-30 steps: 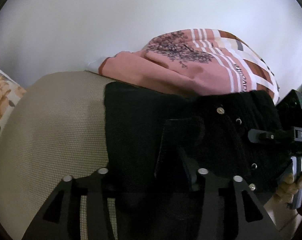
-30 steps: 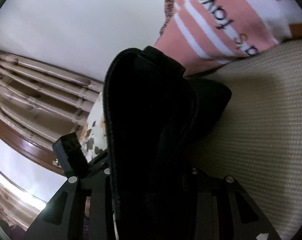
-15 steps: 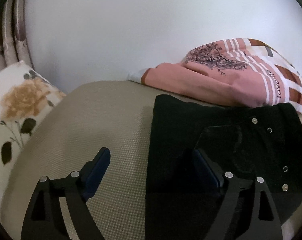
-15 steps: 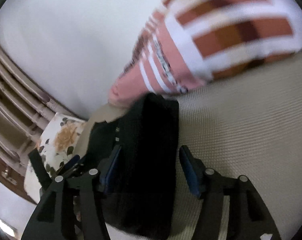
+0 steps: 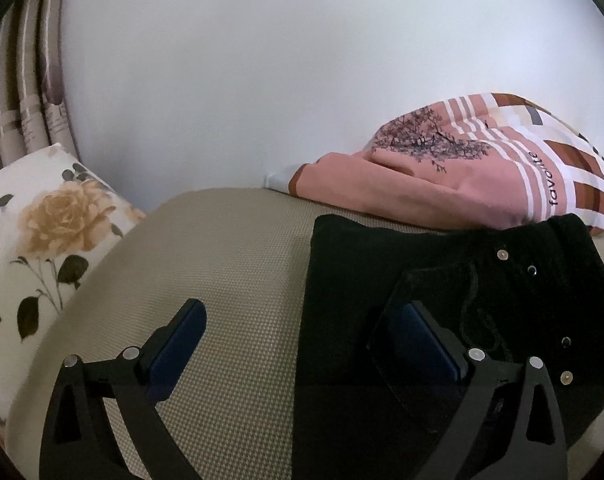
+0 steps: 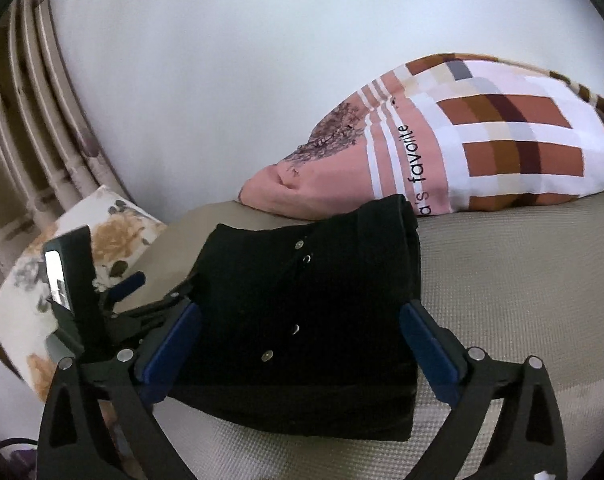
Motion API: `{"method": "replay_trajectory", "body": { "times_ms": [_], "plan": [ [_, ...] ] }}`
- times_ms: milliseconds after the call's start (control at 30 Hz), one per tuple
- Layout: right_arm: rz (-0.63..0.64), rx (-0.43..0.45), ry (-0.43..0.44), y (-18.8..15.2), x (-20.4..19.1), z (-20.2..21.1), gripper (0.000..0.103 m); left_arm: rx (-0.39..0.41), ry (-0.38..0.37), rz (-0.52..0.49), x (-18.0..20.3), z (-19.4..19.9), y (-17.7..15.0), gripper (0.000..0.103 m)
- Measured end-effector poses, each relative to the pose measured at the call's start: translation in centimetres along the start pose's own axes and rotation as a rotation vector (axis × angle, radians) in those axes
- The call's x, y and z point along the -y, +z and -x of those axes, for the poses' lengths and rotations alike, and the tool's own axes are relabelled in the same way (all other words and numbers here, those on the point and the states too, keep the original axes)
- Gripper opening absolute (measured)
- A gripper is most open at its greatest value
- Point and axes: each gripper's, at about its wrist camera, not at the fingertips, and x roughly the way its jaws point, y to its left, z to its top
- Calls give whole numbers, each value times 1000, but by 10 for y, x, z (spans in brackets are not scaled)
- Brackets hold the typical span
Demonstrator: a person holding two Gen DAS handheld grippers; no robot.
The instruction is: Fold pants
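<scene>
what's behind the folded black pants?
Behind the folded black pants lies a pink pillow with stripes, checks and the word "favorite", against the white wall. Its lower front edge is covered by the pants. Whether they touch cannot be told.

My left view cuts the black pants [image 5: 441, 280] off at its lower right edge. The patterned pillow [image 6: 481, 140] runs past my right view's edge, its lettering partly hidden behind the pants.
</scene>
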Motion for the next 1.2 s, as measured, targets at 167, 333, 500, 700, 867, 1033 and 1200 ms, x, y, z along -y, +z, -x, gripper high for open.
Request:
{"method": "replay_trajectory", "body": {
  "times_ms": [167,333,500,700,867,1033,1200],
  "plan": [
    [53,41,-102,-14,-13,-1,103,15,0,-4,2,2,0,98],
    [58,50,-123,-15,-13,-2,103,37,25,-7,2,6,0,98],
    [68,38,-122,-15,-13,-1,103,69,48,-28,4,13,0,98],
    [85,42,-98,-5,-18,23,103,129,97,-15,7,55,1,101],
    [112,97,-85,7,-25,64,103,65,106,55,6,97,11,103],
    [156,135,-79,9,-34,110,103,233,197,30,16,185,31,103],
    [148,185,-69,12,-35,154,103,393,222,25,24,257,42,103]
  ]
}}
